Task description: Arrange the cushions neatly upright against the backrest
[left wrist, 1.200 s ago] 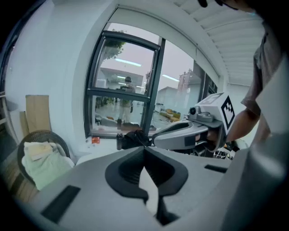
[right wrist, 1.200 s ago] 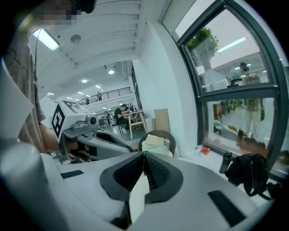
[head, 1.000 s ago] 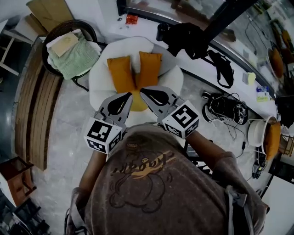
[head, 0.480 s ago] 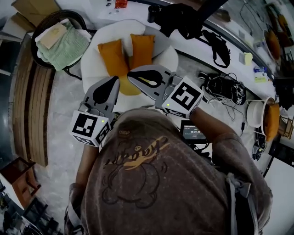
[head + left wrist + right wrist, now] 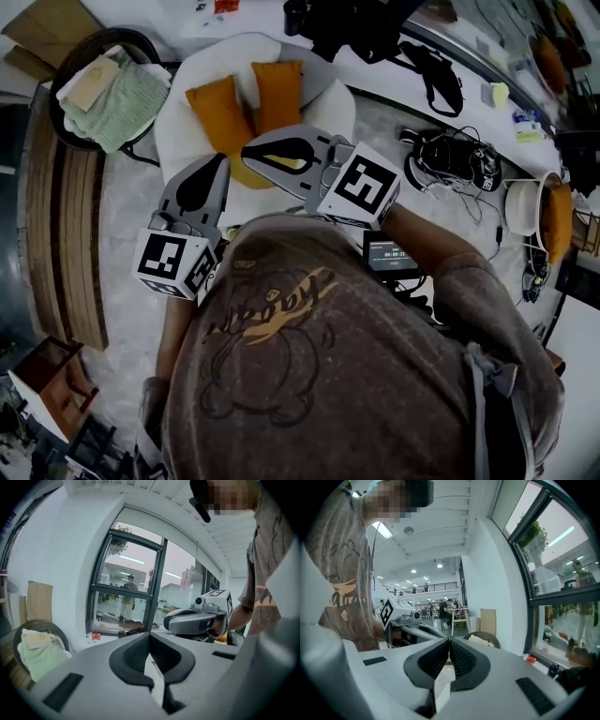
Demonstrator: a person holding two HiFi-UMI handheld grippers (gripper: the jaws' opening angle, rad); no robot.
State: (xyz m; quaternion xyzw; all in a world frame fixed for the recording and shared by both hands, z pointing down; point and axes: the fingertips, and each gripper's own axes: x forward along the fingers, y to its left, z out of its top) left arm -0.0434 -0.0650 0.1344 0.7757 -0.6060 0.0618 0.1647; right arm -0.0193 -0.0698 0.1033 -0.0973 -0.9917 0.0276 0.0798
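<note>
Two orange cushions (image 5: pixel 221 114), soft and light I judge, stand at the white chair's (image 5: pixel 178 131) back edge, best pinched by a top corner; my left gripper (image 5: pixel 150 637) and right gripper (image 5: pixel 449 642) closed, empty.

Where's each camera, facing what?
Head view: on head, steeply down at white chair, two orange cushions; shirt, left gripper, right gripper show.
Left gripper view: on left gripper, toward window; shut jaws, right gripper show.
Right gripper view: on right gripper, toward room interior; shut jaws, shirt show.
Shared: both gripper views show the wicker basket.
</note>
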